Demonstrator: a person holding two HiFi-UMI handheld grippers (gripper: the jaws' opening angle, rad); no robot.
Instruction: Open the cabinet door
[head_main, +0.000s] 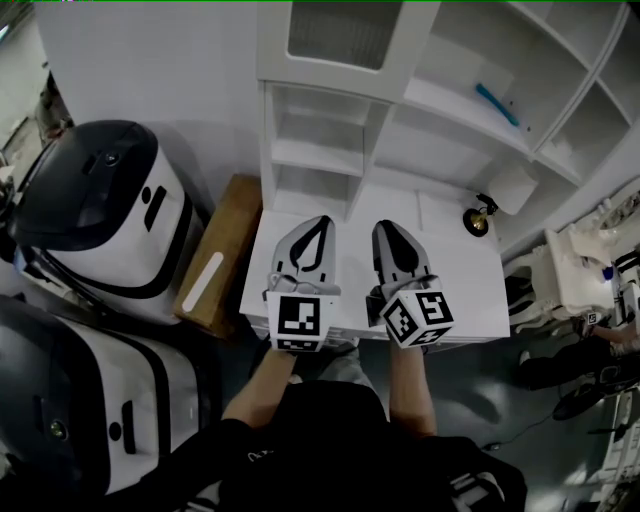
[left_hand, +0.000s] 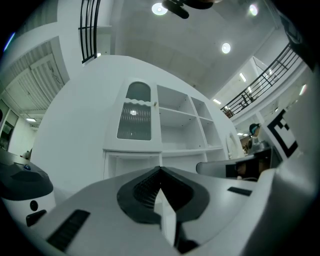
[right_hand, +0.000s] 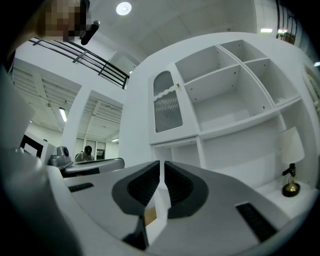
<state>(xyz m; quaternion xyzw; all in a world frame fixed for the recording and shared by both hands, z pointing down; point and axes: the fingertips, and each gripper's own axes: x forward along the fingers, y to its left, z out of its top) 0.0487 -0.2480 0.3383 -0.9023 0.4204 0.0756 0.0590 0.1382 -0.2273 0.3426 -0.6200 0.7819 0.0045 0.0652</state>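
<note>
White shelf unit (head_main: 440, 105) against the wall, open compartments on its right and below.
- Two large white-and-black machines (head_main: 100, 200) on the floor at the left, one nearer the wall, one nearer the person.
- White desk top (head_main: 470, 280) at the foot of the shelf unit.
- Brown box (head_main: 215, 255) between the machines and the desk.
- Cabinet door (head_main: 335, 35), ribbed glass panel with an arched top, in the unit's upper left. It sits flush and closed, with a small knob on its right edge.
- Left gripper (head_main: 318, 222) and right gripper (head_main: 388, 228) side by side over the desk, pointing at the unit and well apart from the door. Both have their jaws pressed together, with nothing between.
- Small brass lamp (head_main: 478, 220) on the desk's right.
- Blue item (head_main: 497, 104) on a right shelf, too small to identify.
</note>
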